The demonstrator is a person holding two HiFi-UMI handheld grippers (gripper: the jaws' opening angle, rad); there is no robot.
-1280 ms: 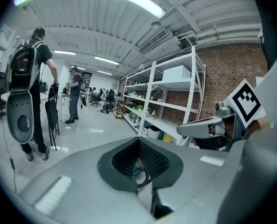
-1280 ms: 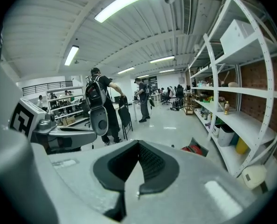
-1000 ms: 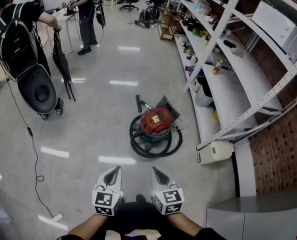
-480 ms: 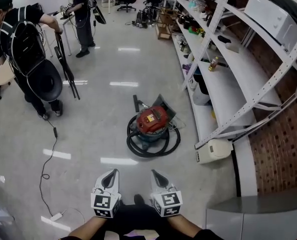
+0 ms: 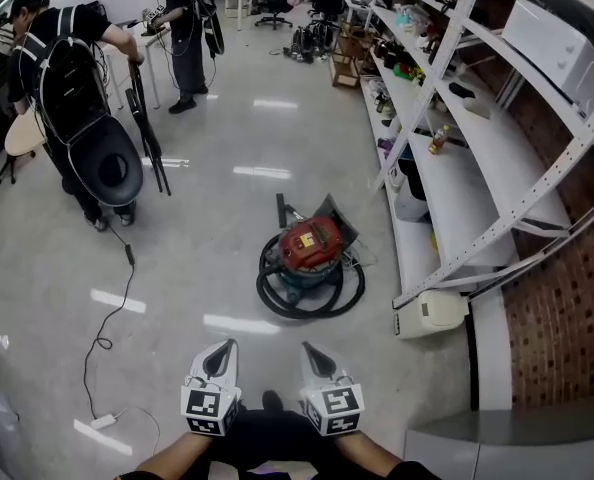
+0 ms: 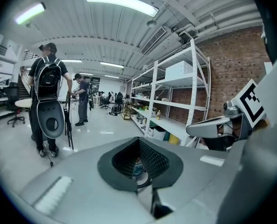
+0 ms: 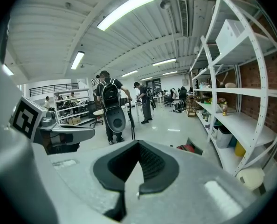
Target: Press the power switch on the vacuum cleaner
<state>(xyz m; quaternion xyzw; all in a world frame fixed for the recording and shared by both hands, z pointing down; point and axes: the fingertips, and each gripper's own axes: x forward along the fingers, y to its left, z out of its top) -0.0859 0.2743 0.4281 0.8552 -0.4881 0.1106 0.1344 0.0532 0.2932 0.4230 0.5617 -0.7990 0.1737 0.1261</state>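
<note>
Since the frame half a second earlier, the vacuum cleaner [image 5: 310, 246] sits slightly lower and further right in the head view, the person with the backpack [image 5: 77, 88] stands further right, and both grippers keep their places at the bottom edge. Left gripper [image 5: 226, 348] and right gripper [image 5: 313, 352] are held side by side, near each other and pointing forward, each with its marker cube toward the wearer. Both pairs of jaws are together with nothing held between them: in each gripper view the dark pads meet at the seam and leave only their hollow, through which the room shows. The vacuum cleaner, a red-topped canister ringed by its coiled black hose [image 5: 277, 293], stands on the floor [image 5: 207, 218] ahead of both jaws and well apart from them; it appears through the left pads' hollow, and up and to the right of the right jaws. Its power switch is too small to make out. White shelving [image 5: 457, 183] runs along the right of the jaws, and a cable [image 5: 107, 328] trails to their left.
</note>
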